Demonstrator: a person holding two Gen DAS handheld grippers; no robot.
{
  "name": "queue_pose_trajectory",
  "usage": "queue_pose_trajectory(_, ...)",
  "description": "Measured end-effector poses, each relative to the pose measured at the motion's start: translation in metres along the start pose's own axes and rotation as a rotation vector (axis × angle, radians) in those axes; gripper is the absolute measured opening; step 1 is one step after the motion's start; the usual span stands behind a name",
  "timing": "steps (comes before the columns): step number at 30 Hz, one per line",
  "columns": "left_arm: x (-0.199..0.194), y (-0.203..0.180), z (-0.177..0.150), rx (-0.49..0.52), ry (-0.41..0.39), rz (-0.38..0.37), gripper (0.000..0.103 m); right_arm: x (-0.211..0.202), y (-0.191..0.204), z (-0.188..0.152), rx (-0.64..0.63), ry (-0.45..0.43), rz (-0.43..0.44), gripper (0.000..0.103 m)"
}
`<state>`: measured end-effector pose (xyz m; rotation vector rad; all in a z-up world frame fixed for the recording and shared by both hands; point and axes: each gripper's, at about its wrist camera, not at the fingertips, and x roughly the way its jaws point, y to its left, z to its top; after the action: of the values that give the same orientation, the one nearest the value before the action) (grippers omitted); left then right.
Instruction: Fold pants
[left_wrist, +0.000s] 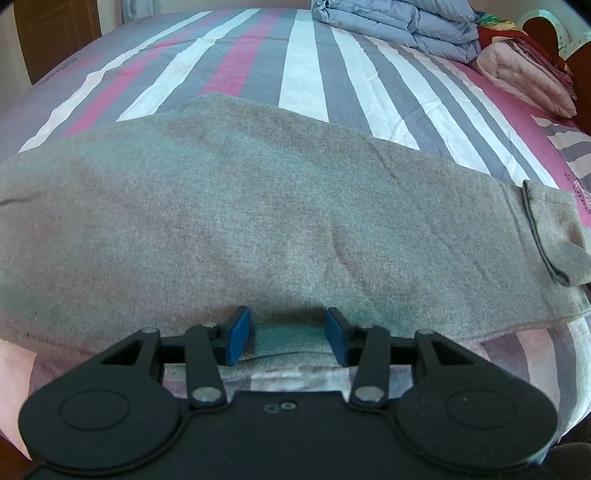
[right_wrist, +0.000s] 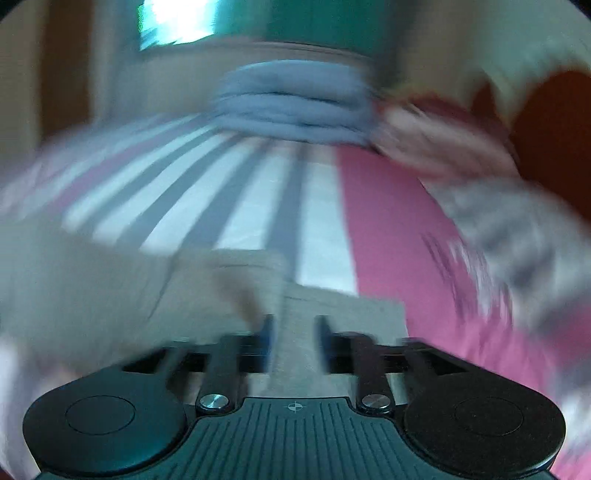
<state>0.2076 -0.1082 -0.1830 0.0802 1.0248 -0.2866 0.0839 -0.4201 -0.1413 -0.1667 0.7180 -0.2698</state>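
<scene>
Grey pants (left_wrist: 258, 206) lie flat across the striped bed, filling the left wrist view; a belt loop or pocket flap (left_wrist: 539, 236) shows at their right end. My left gripper (left_wrist: 290, 336) is open, its blue pads (left_wrist: 238, 334) low at the near edge of the pants, with fabric between them. The right wrist view is blurred by motion. There my right gripper (right_wrist: 293, 339) is open over the end of the grey pants (right_wrist: 325, 306), with grey cloth between its fingers.
The bed sheet (left_wrist: 303, 70) has pink, grey and white stripes. A folded blue quilt (left_wrist: 399, 26) and a folded pink blanket (left_wrist: 524, 81) sit at the far right by a dark red headboard (right_wrist: 554, 147). A wooden door (left_wrist: 55, 33) stands far left.
</scene>
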Motion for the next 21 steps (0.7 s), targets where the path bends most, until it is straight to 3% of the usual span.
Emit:
queue_pose_trajectory(1,0.0,0.001,0.0,-0.003,0.001,-0.003,0.036,-0.003,0.014,0.001,-0.096,-0.029,0.01,0.078)
queue_pose_trajectory(6,0.001,0.003,0.0,-0.003,-0.001,-0.004,0.036,0.002,0.062,-0.005,-0.407,-0.005,0.02,0.077)
queue_pose_trajectory(8,0.001,0.004,-0.001,-0.002,-0.003,-0.006,0.036,0.008,0.068,-0.01,-0.443,0.01,0.03,0.054)
queue_pose_trajectory(9,0.001,0.003,-0.001,-0.003,-0.003,-0.007,0.036,0.011,0.072,-0.014,-0.457,0.029,0.033,0.051)
queue_pose_trajectory(14,0.0,0.008,-0.001,-0.009,0.001,-0.025,0.037,0.035,0.094,-0.032,-0.64,0.057,0.057,0.05)
queue_pose_trajectory(17,0.001,0.01,0.0,-0.018,0.002,-0.034,0.037,0.022,0.095,-0.042,-0.749,0.038,0.086,0.05)
queue_pose_trajectory(21,0.002,0.005,0.001,-0.016,0.0,-0.034,0.047,0.045,0.096,-0.053,-0.807,0.052,0.018,0.05)
